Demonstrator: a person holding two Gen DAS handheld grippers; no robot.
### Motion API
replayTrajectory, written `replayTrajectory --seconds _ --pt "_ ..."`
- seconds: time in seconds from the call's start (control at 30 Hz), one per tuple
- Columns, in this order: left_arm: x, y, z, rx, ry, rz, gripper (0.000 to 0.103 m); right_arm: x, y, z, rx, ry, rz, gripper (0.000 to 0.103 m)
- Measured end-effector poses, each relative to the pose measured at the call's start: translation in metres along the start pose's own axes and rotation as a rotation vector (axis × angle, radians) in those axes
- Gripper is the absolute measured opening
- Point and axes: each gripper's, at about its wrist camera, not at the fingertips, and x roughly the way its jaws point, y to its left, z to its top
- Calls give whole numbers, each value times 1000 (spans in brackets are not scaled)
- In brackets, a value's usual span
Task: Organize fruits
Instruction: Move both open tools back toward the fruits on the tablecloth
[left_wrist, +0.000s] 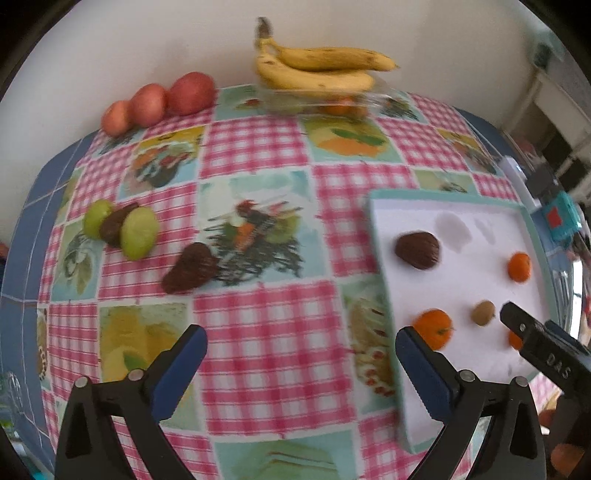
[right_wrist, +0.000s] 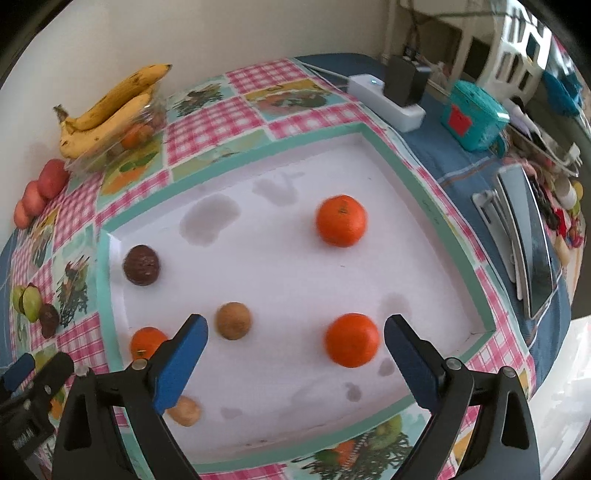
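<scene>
Between picks: both grippers spread, empty.
Left gripper (left_wrist: 301, 345) next: dark fruit (left_wrist: 191, 267) near cloth's left edge, move to tray (right_wrist: 417, 177); right gripper (right_wrist: 295, 334) hovers over tray.

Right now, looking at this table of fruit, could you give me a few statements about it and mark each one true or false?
1. The bananas lie on top of a clear container. True.
2. The white tray holds only oranges. False: it also holds a dark brown fruit and small tan fruits.
3. Both pairs of jaws are open and hold nothing. True.
4. Three reddish fruits sit in a row by the wall. True.
5. The green fruits lie inside the tray. False: they lie on the tablecloth, outside it.
</scene>
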Motion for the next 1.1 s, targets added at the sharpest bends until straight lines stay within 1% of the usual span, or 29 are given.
replayTrajectory --seconds 0.17,0.47,0.67,0.77,0.87,0.97,1.1 --pt "-2 39 8 -67 -17 30 103 -5 32 0 -46 -8 -1 97" --pt "-7 111 11 -175 -47 115 103 -12 107 -8 -167 -21 49 97" --pt "-11 151 10 -238 -59 122 103 -17 143 -13 -206 -28 95 97" --pt "-14 170 9 -272 -72 110 103 -19 157 -14 -223 -29 110 97" --pt "-18 184 11 -296 -91 103 103 -22 171 -12 -234 -23 146 96" --pt "-20 193 15 -305 -110 119 103 -26 187 -11 -258 -27 170 96" --pt "-18 206 19 -327 -122 98 102 -29 204 -7 -268 -24 201 96"
